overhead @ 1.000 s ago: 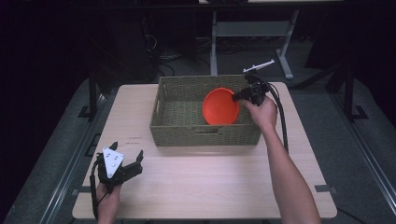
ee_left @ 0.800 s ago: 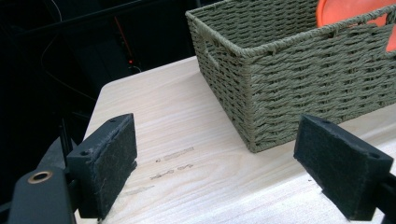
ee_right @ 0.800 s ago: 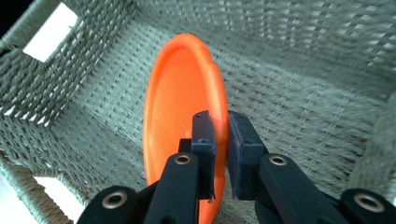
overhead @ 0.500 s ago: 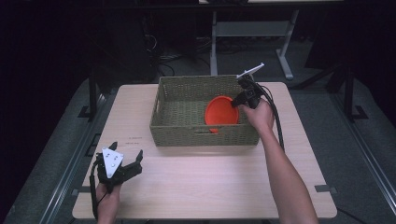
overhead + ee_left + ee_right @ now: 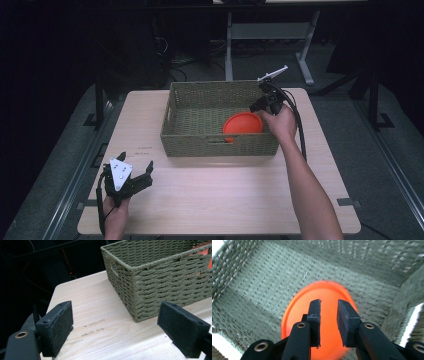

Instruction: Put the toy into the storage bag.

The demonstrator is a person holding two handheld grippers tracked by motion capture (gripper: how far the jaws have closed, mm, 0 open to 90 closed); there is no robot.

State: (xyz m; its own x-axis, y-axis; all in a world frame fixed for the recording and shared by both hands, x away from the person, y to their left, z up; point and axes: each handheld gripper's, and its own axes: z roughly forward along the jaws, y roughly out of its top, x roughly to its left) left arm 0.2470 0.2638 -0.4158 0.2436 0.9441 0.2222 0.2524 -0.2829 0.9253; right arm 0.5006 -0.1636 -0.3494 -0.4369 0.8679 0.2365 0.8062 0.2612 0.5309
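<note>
An orange plate (image 5: 242, 122) lies inside the green woven basket (image 5: 220, 145), at its right end. My right gripper (image 5: 257, 106) hovers just over the plate's right edge, above the basket's right wall. In the right gripper view the jaws of that gripper (image 5: 329, 312) stand a little apart, and the blurred plate (image 5: 297, 315) shows below and between them on the basket floor (image 5: 262, 285). My left gripper (image 5: 135, 161) rests low over the table's front left corner, open and empty. Its wide-set pads (image 5: 57, 327) face the basket's corner (image 5: 160, 290).
The basket stands at the back middle of the light wooden table (image 5: 225, 200). A black cable (image 5: 300, 130) trails from the right gripper along the forearm. Dark floor and a metal stand (image 5: 270, 30) lie beyond the table's far edge.
The plate went from tilted upright in the right gripper to lying flat in the basket. The right gripper's jaws have parted and it has drawn back to the basket's right wall. The left gripper stayed put.
</note>
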